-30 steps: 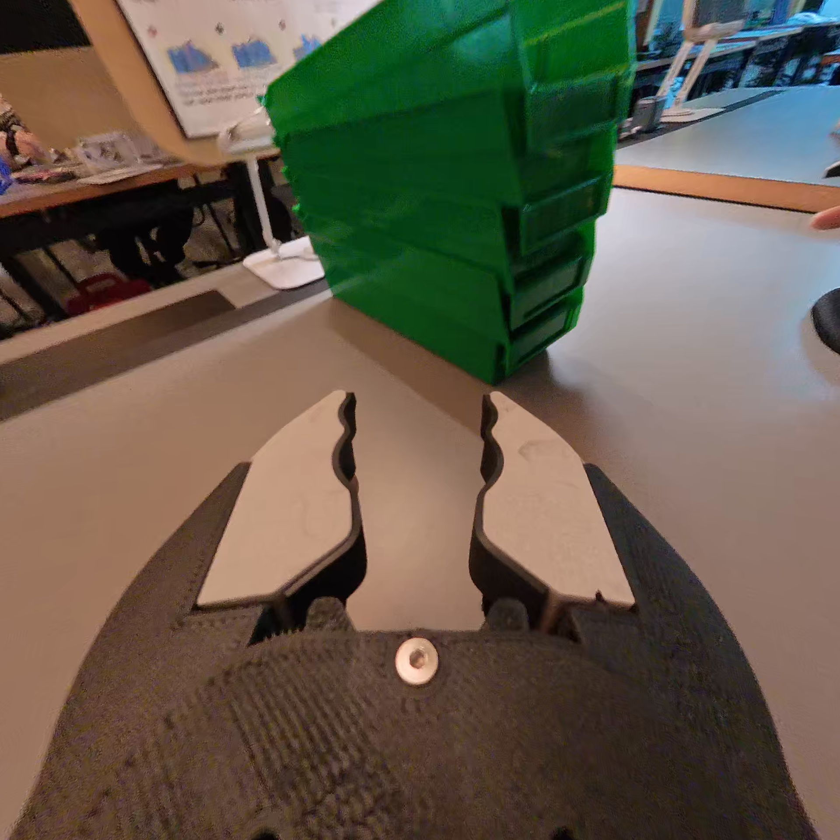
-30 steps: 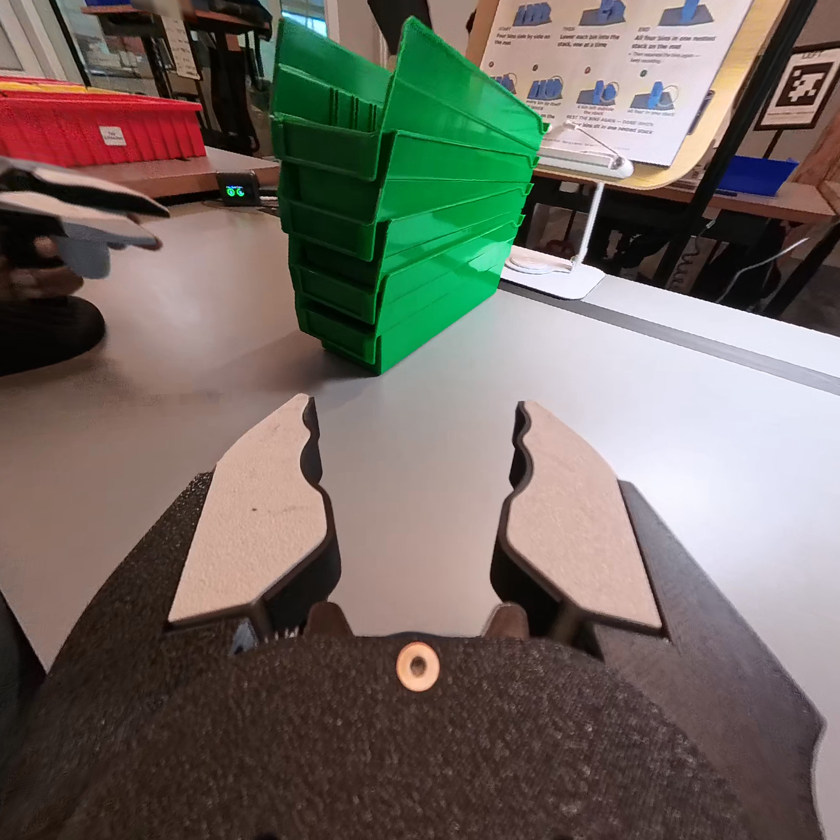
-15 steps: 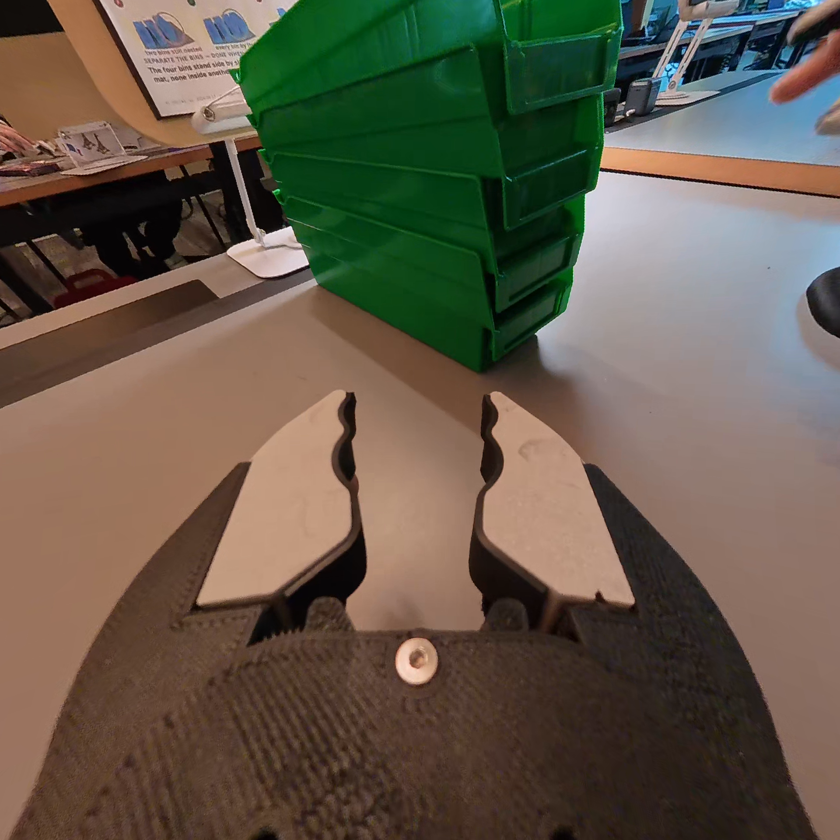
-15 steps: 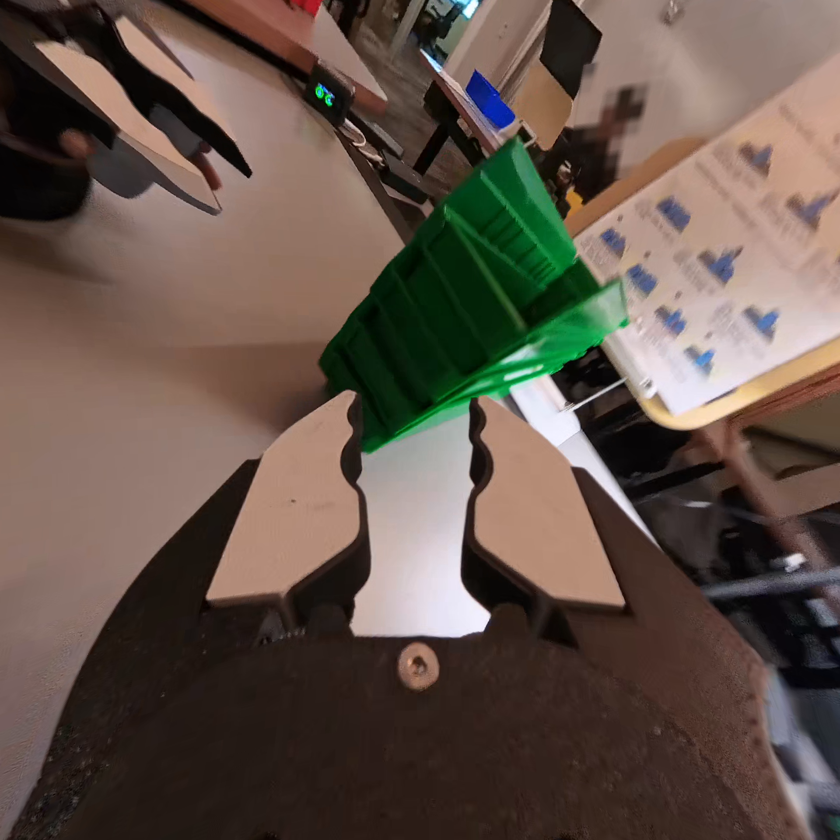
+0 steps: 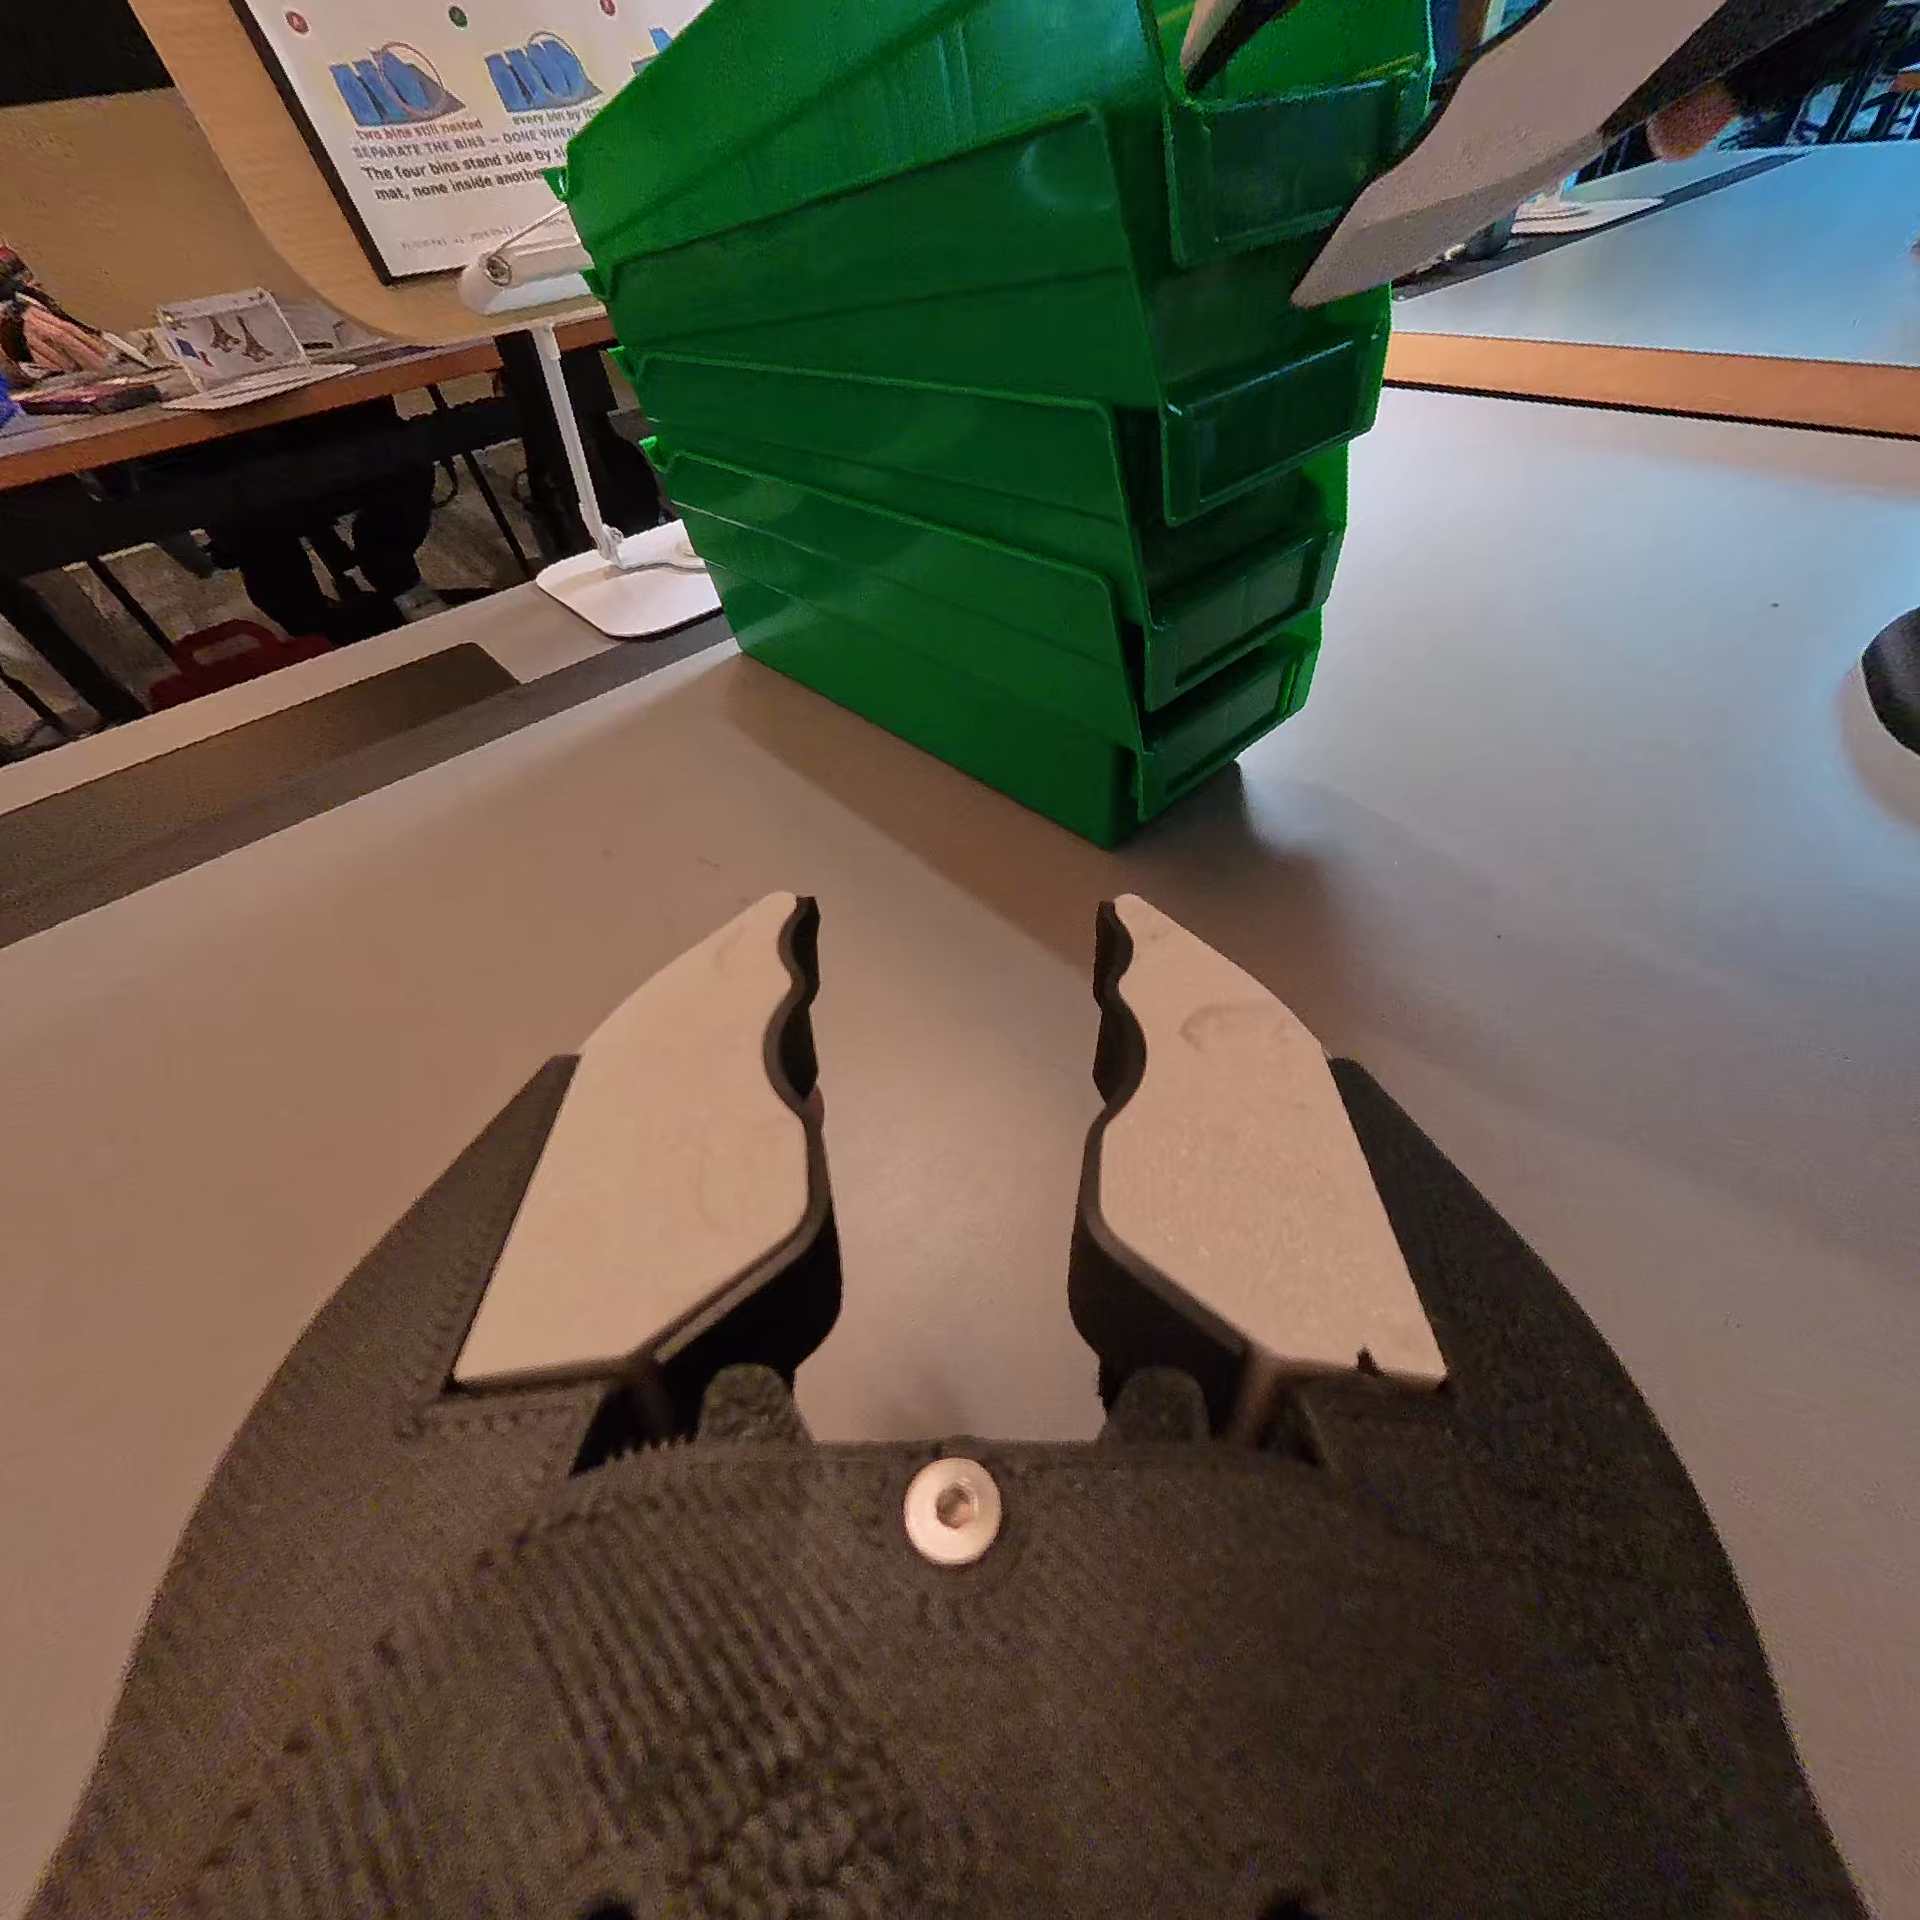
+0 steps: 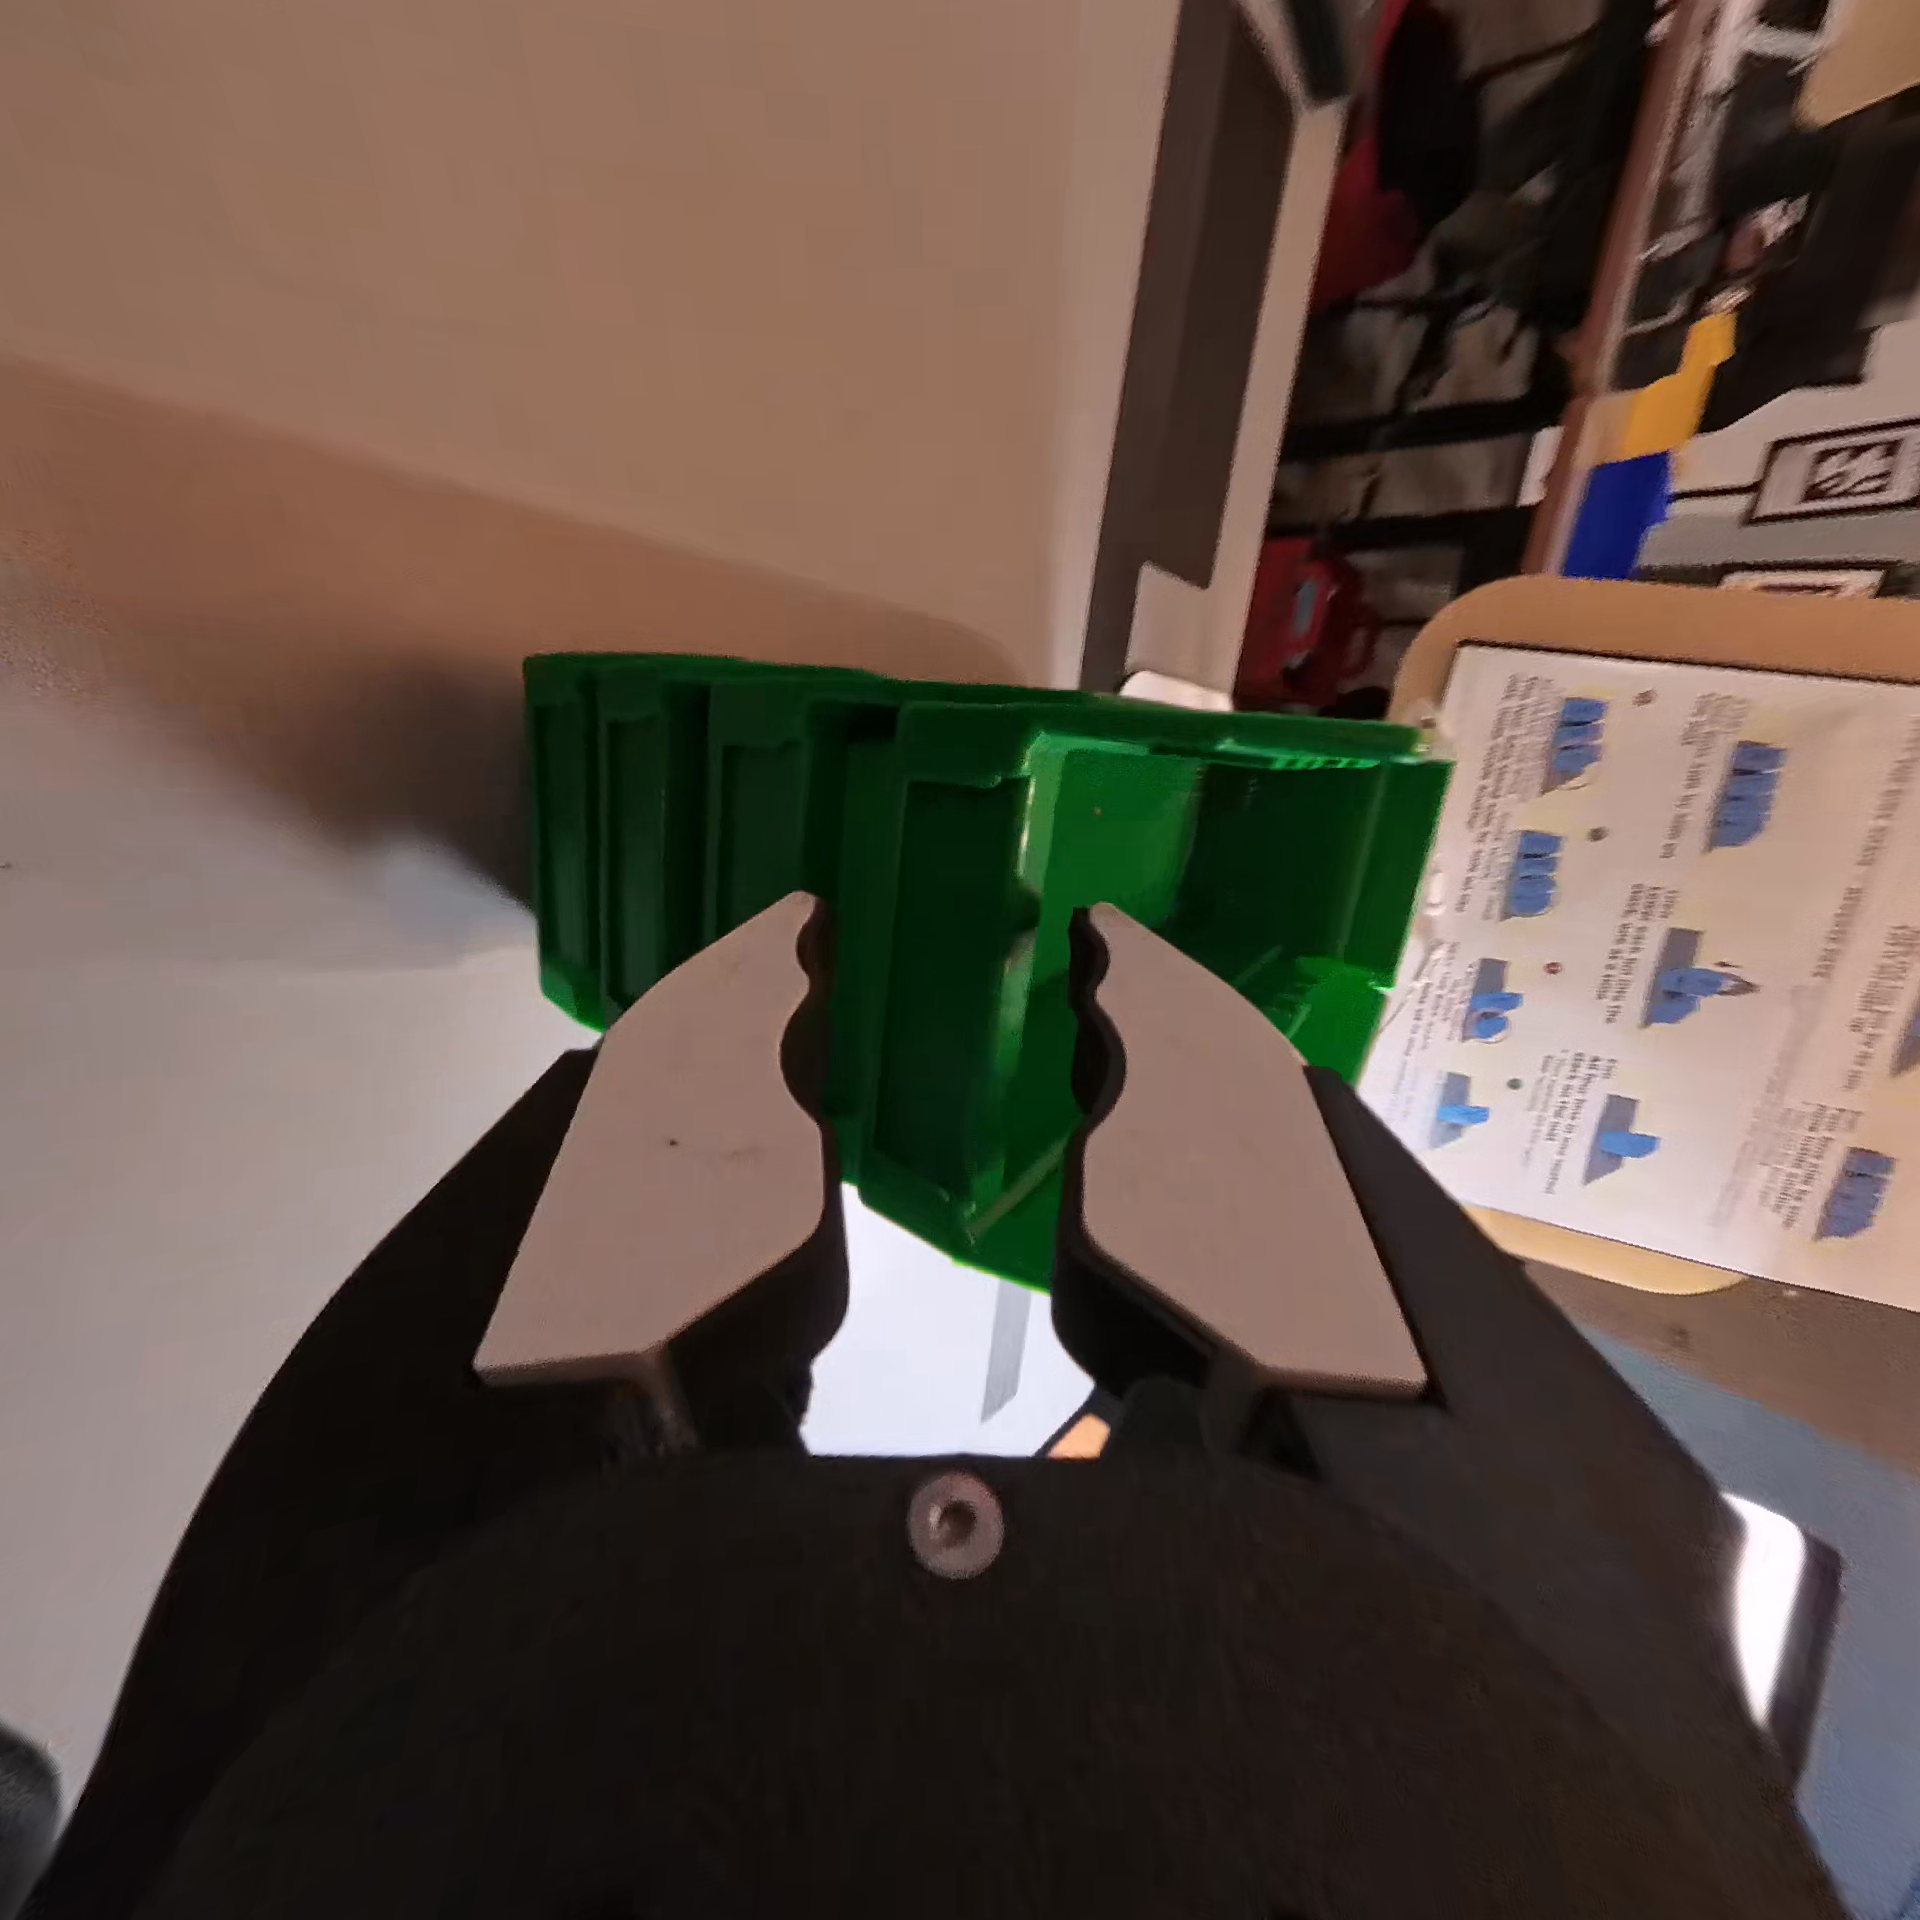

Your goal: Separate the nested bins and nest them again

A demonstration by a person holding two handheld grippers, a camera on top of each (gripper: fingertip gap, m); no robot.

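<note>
A stack of several nested green bins (image 5: 935, 468) stands on the grey table (image 5: 1558, 883), label-holder ends facing right. My left gripper (image 5: 956, 914) is open and empty, low over the table just short of the stack. My right gripper (image 6: 945, 914) is rolled on its side and open, its jaws astride the front wall of the top bin (image 6: 935, 1060) without closing on it. One of its fingers (image 5: 1475, 177) shows in the left wrist view at the stack's upper right corner. The rest of the stack (image 6: 665, 831) lies to the left in the right wrist view.
An instruction poster on a curved wooden board (image 5: 447, 125) stands behind the stack, also in the right wrist view (image 6: 1662, 935). A white lamp base (image 5: 634, 597) sits behind the bins. A dark round object (image 5: 1896, 686) lies at the table's right edge. Spacing between my two grippers at the tips: around 20 cm. The dark round object (image 5: 1896, 686) lies some 30 cm from my right tips, 35 cm from my left tips.
My right gripper rose from the table, rolled sideways and moved onto the top bin's front wall. My left gripper stayed open and nearly still in front of the stack.
</note>
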